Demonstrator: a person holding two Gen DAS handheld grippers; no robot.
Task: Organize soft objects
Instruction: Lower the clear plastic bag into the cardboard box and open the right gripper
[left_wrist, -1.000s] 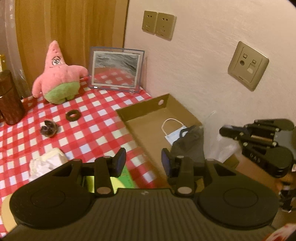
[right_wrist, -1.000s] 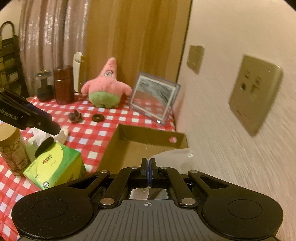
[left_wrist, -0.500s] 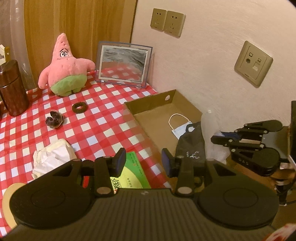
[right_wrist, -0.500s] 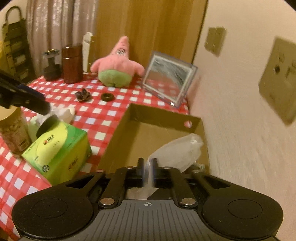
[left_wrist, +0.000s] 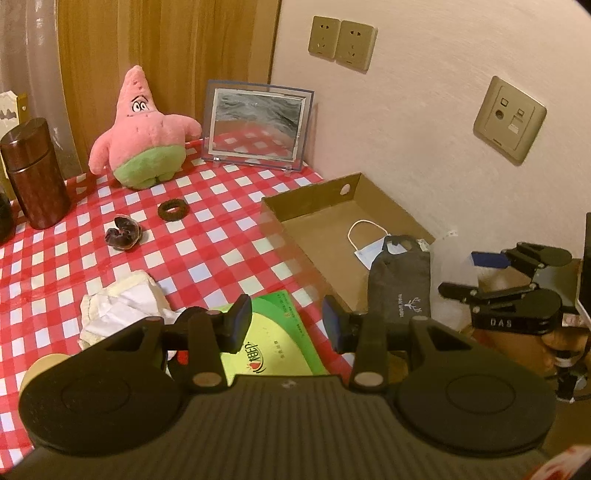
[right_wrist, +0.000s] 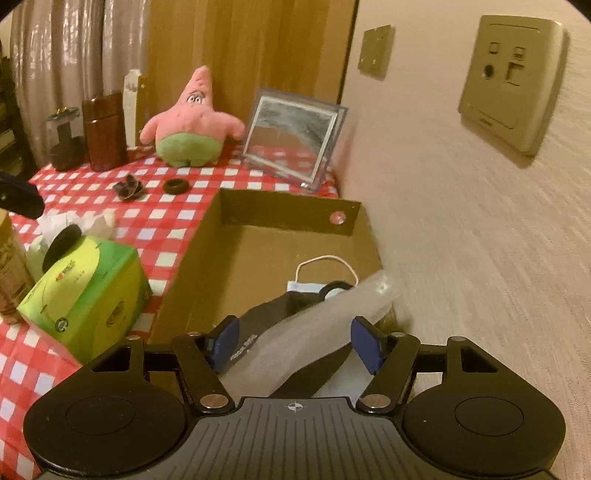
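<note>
Right gripper (right_wrist: 293, 341) opened | clear plastic bag (right_wrist: 314, 332) between jaws

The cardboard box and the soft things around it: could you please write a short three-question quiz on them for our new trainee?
1. True or false: the pink plush star lies inside the cardboard box.
2. Multiple choice: what lies on the box floor beside the dark cloth mask? A) a light blue face mask B) the dark hair tie C) the green tissue box
3. Fill in: the right gripper has its jaws ____ over a clear plastic bag.

Key
1. False: it stands on the checked tablecloth by the picture frame.
2. A
3. open
</note>
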